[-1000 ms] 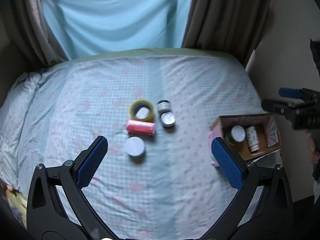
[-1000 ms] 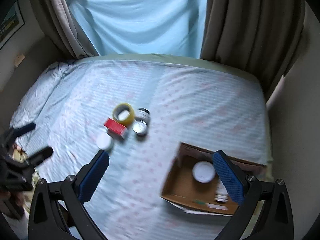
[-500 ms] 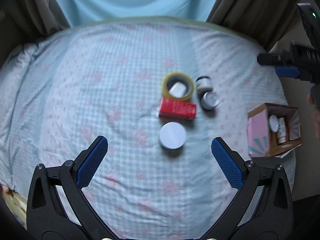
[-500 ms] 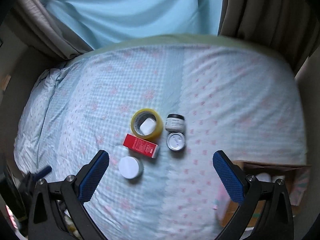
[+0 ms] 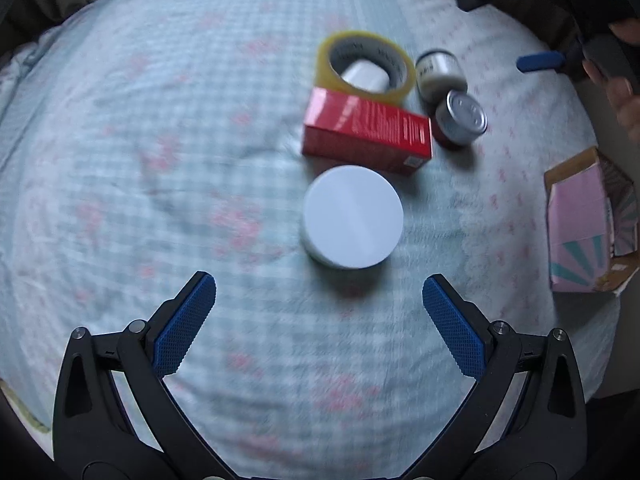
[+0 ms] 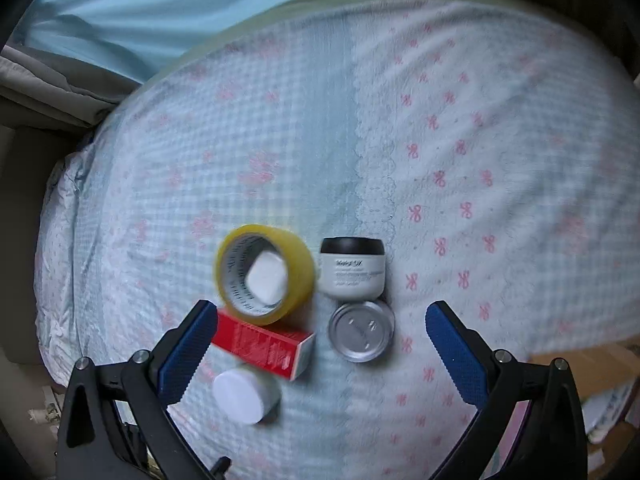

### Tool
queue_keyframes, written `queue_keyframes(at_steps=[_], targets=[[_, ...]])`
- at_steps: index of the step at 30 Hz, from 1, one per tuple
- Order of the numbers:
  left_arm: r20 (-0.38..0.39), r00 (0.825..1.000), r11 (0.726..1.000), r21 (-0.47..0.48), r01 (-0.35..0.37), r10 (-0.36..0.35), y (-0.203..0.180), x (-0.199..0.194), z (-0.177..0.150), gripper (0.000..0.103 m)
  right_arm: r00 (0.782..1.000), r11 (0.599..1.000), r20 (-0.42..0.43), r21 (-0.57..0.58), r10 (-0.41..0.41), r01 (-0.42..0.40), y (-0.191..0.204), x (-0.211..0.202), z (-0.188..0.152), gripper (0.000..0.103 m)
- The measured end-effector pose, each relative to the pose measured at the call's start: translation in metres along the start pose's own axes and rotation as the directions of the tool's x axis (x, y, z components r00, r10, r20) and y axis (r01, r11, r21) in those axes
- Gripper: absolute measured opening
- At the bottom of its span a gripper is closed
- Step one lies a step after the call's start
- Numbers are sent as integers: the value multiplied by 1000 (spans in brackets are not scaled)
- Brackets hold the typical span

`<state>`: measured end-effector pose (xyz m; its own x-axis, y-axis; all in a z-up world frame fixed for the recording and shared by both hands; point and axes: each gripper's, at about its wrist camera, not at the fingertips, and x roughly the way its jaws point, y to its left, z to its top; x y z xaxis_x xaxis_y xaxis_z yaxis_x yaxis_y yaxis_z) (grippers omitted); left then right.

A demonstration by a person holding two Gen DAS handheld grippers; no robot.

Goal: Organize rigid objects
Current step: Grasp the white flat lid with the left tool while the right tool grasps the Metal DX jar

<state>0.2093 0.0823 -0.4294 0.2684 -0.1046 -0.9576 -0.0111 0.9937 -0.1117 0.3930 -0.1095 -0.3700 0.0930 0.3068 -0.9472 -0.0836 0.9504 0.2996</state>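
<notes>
Both closer now than a second ago, nothing picked up yet. Left gripper (image 5: 319, 294) spread wide, empty, nearing the white jar (image 5: 352, 222). Right gripper (image 6: 321, 320) spread too, empty, over red box (image 6: 266, 347) and tin (image 6: 361, 331). Beyond, tape (image 6: 265, 273), black-lidded jar (image 6: 353, 266). Carton (image 5: 586, 224) cut off, contents hidden; all motion-blurred.

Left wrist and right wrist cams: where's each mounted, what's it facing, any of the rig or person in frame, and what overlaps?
Left wrist: on the left hand-held gripper, looking down at the round white-lidded jar on the checked bedsheet; its blue-padded fingers, the right hand-held gripper and a hand show.
Right wrist: on the right hand-held gripper, facing the silver-lidded tin; only its own fingers show.
Shared: yellow tape roll, red rectangular box, both jars, the tin.
</notes>
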Motion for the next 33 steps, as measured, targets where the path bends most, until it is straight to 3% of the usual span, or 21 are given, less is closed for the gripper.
queue_keyframes(at_steps=[4, 13, 18, 20, 22, 24, 25, 33], targets=[[21, 1000, 999, 28, -22, 21, -14, 26, 1, 103, 999, 999, -47, -39, -20, 18, -9, 30, 10, 101], [57, 998, 999, 1, -33, 33, -23, 65, 13, 99, 991, 1000, -133, -16, 24, -26, -27, 75, 20, 76], [65, 997, 999, -4, -42, 42, -27, 72, 18, 96, 990, 998, -125, 25, 65, -63, -33, 81, 23, 75], [66, 997, 999, -1, -47, 47, -30, 74, 21, 91, 990, 998, -126, 26, 57, -54, -31, 84, 25, 73], [69, 996, 998, -1, -59, 59, -32, 75, 23, 86, 991, 999, -127, 26, 41, -38, -31, 84, 25, 63], [70, 995, 998, 0, -70, 70, -33, 76, 27, 74, 990, 997, -122, 38, 72, -68, -31, 83, 25, 52], [72, 994, 996, 6, -86, 86, -35, 76, 29, 68, 990, 997, -125, 40, 64, -60, -30, 82, 25, 52], [60, 994, 996, -3, -91, 91, -39, 78, 44, 68, 993, 999, -114, 46, 33, -28, -21, 83, 25, 52]])
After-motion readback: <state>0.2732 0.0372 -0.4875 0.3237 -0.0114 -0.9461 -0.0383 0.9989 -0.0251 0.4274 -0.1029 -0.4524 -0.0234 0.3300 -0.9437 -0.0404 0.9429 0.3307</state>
